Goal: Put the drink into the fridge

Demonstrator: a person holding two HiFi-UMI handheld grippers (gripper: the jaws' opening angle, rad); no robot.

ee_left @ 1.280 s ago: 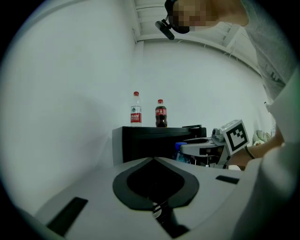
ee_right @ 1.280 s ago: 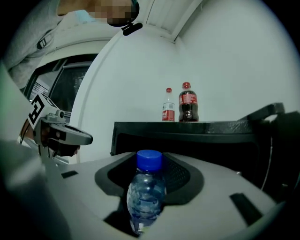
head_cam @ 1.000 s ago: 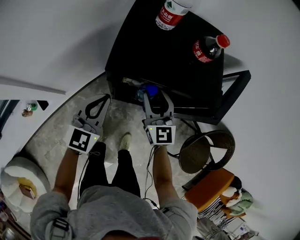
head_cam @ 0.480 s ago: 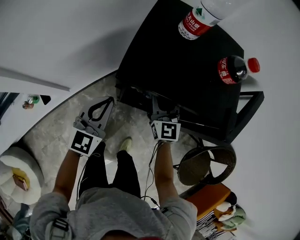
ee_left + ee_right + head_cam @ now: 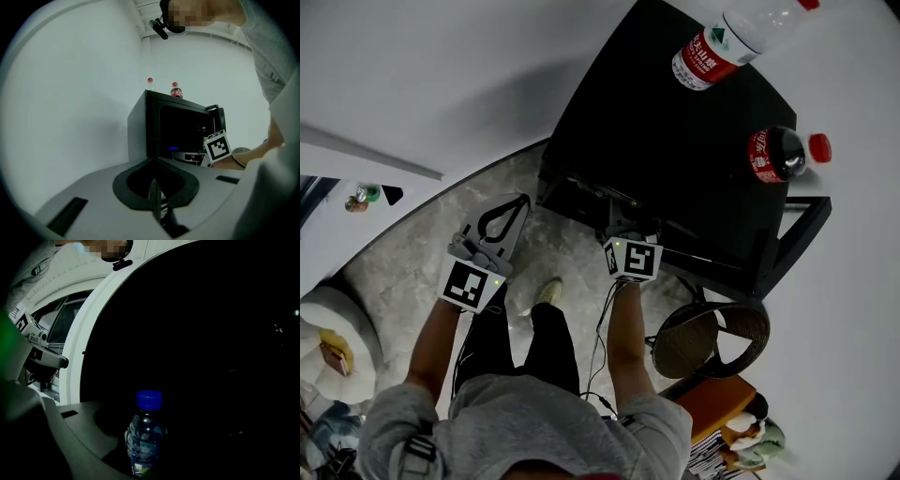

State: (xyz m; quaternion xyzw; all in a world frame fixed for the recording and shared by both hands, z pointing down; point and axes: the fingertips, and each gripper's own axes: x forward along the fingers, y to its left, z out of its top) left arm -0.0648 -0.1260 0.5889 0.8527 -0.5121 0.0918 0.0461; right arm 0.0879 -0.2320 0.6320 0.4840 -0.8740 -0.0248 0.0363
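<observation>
A pale marbled floor (image 5: 403, 262) spreads below the person, and on it, against a white wall, stands a small black box-shaped fridge (image 5: 675, 159) with its black door (image 5: 792, 234) swung open to the right in the head view. Just in front of the door sits a round brown woven stool (image 5: 712, 328). The left gripper (image 5: 517, 204), grey with a black-and-white marker cube, hangs over the floor to the left of the fridge's open front and well apart from it; its jaws are pressed together with nothing between them. The right gripper (image 5: 627, 246) reaches level into the fridge's open front, so its tips are lost under the top edge in the head view. Two bottles lie on the fridge's flat top, apart from each other: a clear plastic water bottle with a red label (image 5: 727, 47) towards the back, and a dark cola bottle with a red cap (image 5: 778, 155) nearer the door side. The drink, a small clear plastic bottle with a blue cap (image 5: 144, 437), stands upright inside the dark fridge interior, clamped between the right gripper's jaws, which are spread wide around its body.
</observation>
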